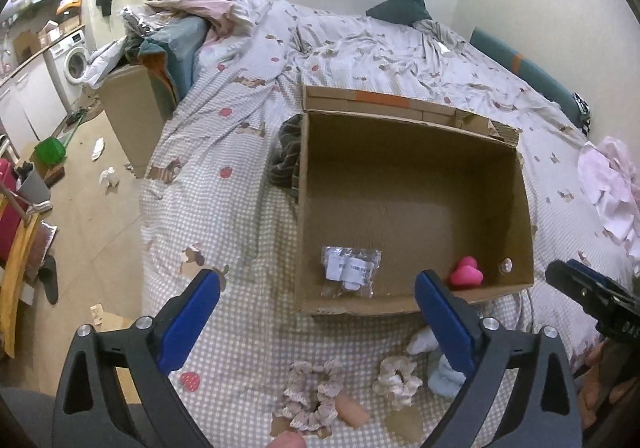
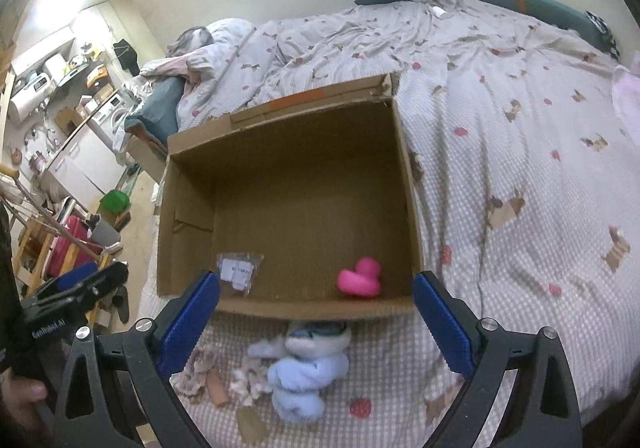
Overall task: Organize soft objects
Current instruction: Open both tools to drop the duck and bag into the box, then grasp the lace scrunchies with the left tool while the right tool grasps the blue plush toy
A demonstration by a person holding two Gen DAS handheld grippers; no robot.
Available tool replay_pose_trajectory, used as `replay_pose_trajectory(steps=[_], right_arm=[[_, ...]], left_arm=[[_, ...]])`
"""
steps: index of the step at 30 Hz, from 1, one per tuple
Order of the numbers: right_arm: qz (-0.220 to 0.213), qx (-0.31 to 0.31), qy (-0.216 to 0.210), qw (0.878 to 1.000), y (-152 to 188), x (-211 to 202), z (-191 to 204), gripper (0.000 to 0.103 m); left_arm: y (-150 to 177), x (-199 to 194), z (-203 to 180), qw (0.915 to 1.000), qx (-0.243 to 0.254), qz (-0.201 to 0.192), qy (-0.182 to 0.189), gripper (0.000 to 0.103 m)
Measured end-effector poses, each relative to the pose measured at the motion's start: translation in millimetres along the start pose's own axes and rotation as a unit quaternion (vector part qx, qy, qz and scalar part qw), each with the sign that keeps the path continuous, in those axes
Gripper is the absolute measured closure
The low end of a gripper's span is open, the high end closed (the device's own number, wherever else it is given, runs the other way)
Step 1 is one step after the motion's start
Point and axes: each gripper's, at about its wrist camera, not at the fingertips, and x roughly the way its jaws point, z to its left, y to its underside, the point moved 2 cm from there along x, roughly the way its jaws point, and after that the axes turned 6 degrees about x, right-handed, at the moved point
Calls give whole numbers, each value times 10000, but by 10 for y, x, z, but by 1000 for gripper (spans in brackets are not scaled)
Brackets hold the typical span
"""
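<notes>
Bed (image 1: 248,152), checked cover w/ strawberry print, carries everything. Cardboard box (image 1: 416,120) sits open-topped on it, near the front edge; flaps partly torn at the far rim.

Inside box, near front wall: pink soft toy (image 2: 359,278) at right, clear plastic packet (image 1: 350,270) at left. Rest of box floor bare.

Still outside, on bed just in front of box: light-blue plush (image 2: 300,372), its head touching or tucked under the box's front wall in right view; cream scrunchie (image 1: 397,378); patterned scrunchies (image 1: 312,392), looped together; small tan cylindrical item (image 1: 352,410) against them, type unclear.

Risks (judgement):
- Bed is soft, box is light. A push on the front wall could slide or tip it.
- Scrunchies lie tangled w/ the tan item; a grab may lift more than one piece, or snag the cover.
- Plush is bulky vs. jaw span; a shallow pinch could slip mid-lift.
- Both tools close together; collision poss. over the box.

Pose: left hand-held gripper (image 1: 316,312) hangs above the scrunchies, pointed at box, jaws wide apart, nothing held. Right hand-held gripper (image 2: 316,312) hangs above the plush, same heading, jaws wide apart, nothing held. Each shows at the edge of the other's view.
</notes>
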Motion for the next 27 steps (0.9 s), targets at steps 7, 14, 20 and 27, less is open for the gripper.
replay_pose_trajectory(steps=[7,14,20,27], right_arm=[[95,88,56,9999,188,-110,-24,0],[260,70,206,9994,317,-87,-50,0],[438,-18,381,9983,414,-23,-121,0],[699,159,440,9965,481,58,-249,0]], left_arm=[[199,-10,30,9995,-41,293,-62,5],[423,112,87,9971,-146,719,-194,5],[574,235,234,9944,-324,972,-246,5],[750,435,479,9858,-832,1445,-190,5]])
